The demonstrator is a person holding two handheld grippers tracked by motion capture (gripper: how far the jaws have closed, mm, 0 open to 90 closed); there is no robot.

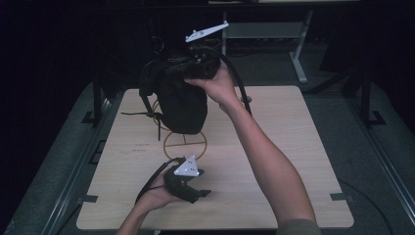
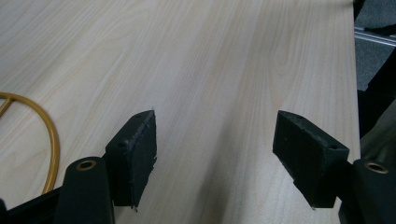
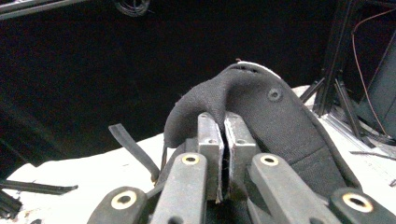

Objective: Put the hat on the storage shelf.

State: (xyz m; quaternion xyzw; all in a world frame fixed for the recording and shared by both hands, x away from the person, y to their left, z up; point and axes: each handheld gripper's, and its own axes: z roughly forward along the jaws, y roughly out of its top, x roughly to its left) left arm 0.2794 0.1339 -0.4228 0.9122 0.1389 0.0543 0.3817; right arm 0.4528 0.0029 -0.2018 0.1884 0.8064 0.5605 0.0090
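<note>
A black fabric bag (image 1: 181, 103) hangs above the back of the wooden table (image 1: 274, 161), held up by my right gripper (image 1: 195, 66), which is shut on its top edge. In the right gripper view the jaws (image 3: 223, 140) press together on a fold of the black bag (image 3: 261, 112). Under the bag stands a yellow wire stand (image 1: 185, 143) with a ring base. My left gripper (image 1: 203, 194) rests low near the table's front, open, jaws apart with nothing between them (image 2: 212, 158). An arc of the yellow wire stand (image 2: 49, 135) shows at the left of that view.
Thin black straps (image 1: 147, 115) dangle from the bag's left side. The table's right edge (image 2: 352, 70) drops to grey floor and a metal rail. Dark frame legs and a desk stand behind the table (image 1: 298, 54).
</note>
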